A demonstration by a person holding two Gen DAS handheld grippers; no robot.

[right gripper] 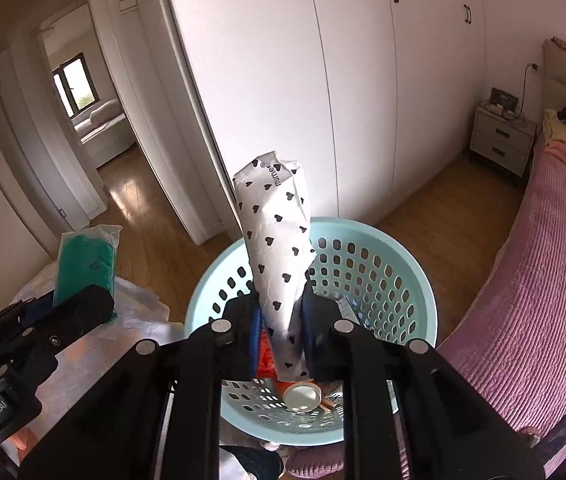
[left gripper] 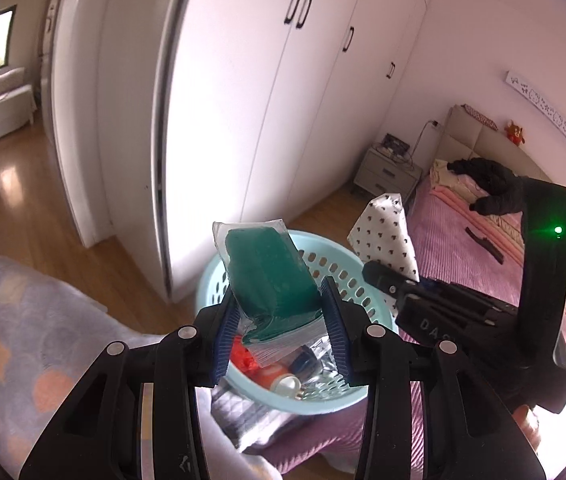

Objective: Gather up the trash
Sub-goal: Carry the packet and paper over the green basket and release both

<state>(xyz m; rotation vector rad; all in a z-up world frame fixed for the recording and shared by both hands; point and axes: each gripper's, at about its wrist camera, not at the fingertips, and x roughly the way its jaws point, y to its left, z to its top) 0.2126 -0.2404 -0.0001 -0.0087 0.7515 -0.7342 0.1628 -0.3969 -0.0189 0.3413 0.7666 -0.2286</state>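
Both tongs are loaded and poised over the basket (right gripper: 411,280), a round pale-blue plastic tub with walls pierced by rows of oval holes. The left tongs (left gripper: 279,320) grip a soft green packet (left gripper: 271,280) sealed in clear, crinkly film; its lower end sits squeezed between the ribbed blue pads (left gripper: 333,320), and the rest sticks up and away from the camera, tilted left, above the basket's near rim. The right tongs (right gripper: 281,336) are pinched almost fully closed on a white paper bag (right gripper: 277,240) printed with small black hearts; it is creased, rolled into a long narrow shape, and rises upright from the pads with its folded top well above the basket.

Down inside the basket, seen between the fingers, lie a round white cap or lid (right gripper: 302,397), something orange-red (right gripper: 265,360), and bits of shiny wrapper. From the left view, the right tongs and their bag (left gripper: 387,236) hang just beside the basket's right edge. A ribbed pink bedspread (right gripper: 531,300) runs along the right; a pastel blanket (left gripper: 23,320) with orange patches lies at the left. White wardrobe doors (right gripper: 283,80) stand behind on a wooden floor (right gripper: 443,208).
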